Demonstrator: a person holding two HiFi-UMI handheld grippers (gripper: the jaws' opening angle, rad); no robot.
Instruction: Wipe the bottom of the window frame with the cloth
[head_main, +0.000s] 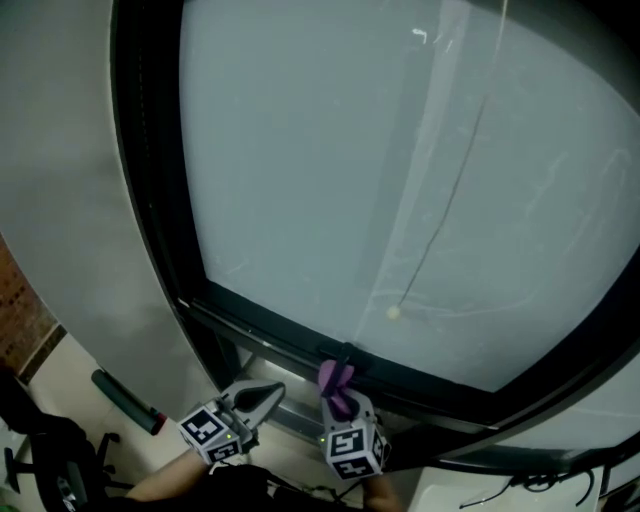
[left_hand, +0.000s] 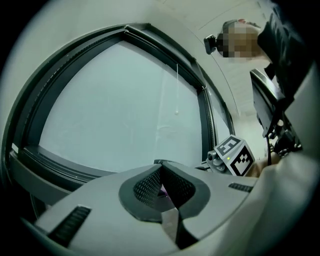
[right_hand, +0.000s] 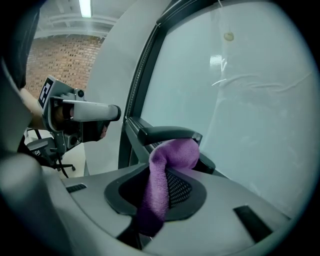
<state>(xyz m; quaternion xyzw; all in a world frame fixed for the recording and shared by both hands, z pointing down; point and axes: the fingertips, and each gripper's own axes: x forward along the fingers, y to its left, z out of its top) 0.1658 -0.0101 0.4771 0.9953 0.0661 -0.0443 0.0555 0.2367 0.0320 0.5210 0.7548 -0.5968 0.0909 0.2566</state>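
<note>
The right gripper (right_hand: 170, 165) is clamped on a single purple terry cloth (right_hand: 162, 185). The right gripper view shows it as a soft folded strip running up between the black meshed pads. Its rounded top bulges just under a black lever-shaped handle (right_hand: 167, 134); whether it touches the handle cannot be told. The head view shows only a small purple tuft there, at the bottom rail of the dark metal window frame (head_main: 270, 335).

The left gripper (left_hand: 161, 167) has its two jaws closed together, tip against tip. The left gripper view shows a small purple glint deep in the gap behind the tips, too small to identify. From the head view this gripper sits just left of the right one and below the bottom rail, apart from it.

There are two grippers with smooth grey shells, each carrying one cube with black-and-white square markers (head_main: 213, 432) (head_main: 355, 450).

Only the head view shows a dark cylindrical rod with a red end (head_main: 128, 402) lying on the pale floor (head_main: 85, 385).

Beyond the frame is one large frosted glass pane (head_main: 380, 170), with one thin cord ending in a small round bead (head_main: 393, 313) hanging in front of it.

Only the right gripper view shows the full red brick wall (right_hand: 65, 60) and one bright ceiling strip light (right_hand: 85, 7).
</note>
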